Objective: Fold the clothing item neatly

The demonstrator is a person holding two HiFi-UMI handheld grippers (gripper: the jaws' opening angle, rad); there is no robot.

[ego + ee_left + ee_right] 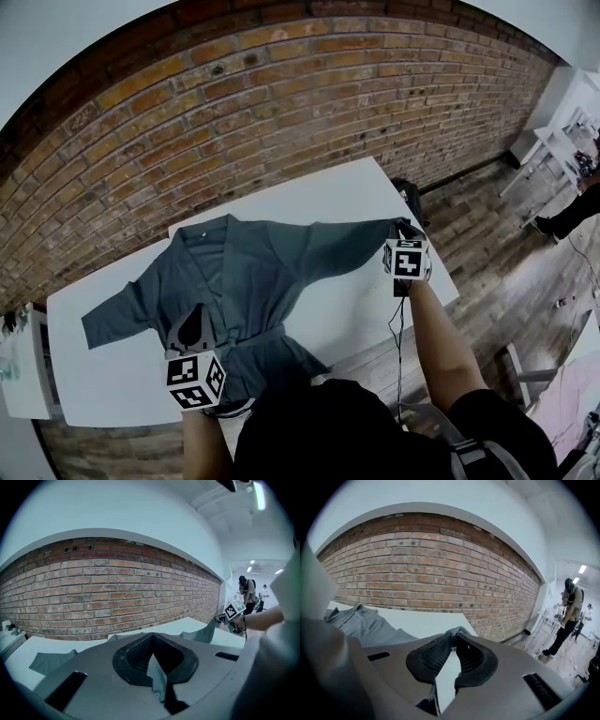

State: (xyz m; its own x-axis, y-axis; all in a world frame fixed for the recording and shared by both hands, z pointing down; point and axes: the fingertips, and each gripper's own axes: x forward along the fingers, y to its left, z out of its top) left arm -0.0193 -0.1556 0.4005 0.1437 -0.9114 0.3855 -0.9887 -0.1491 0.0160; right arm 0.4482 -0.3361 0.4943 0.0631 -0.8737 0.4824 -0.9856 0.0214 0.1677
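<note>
A grey robe-like garment [253, 272] lies spread on the white table [347, 197], collar toward the brick wall and sleeves out to both sides. My left gripper [194, 330] is at the garment's near hem. In the left gripper view it [152, 639] is shut, with a fold of grey cloth [157, 674] pinched between the pads. My right gripper [403, 228] holds the end of the right sleeve, lifted off the table at its right edge. In the right gripper view its tips [453, 637] are shut on a small bunch of sleeve cloth [457, 630]. The left sleeve [112, 319] rests flat.
A brick wall [234, 103] runs behind the table. Wooden floor [487, 244] lies to the right, with white shelving [562, 141] and a person [567, 616] standing further off. A white cabinet [19, 366] stands at the table's left end.
</note>
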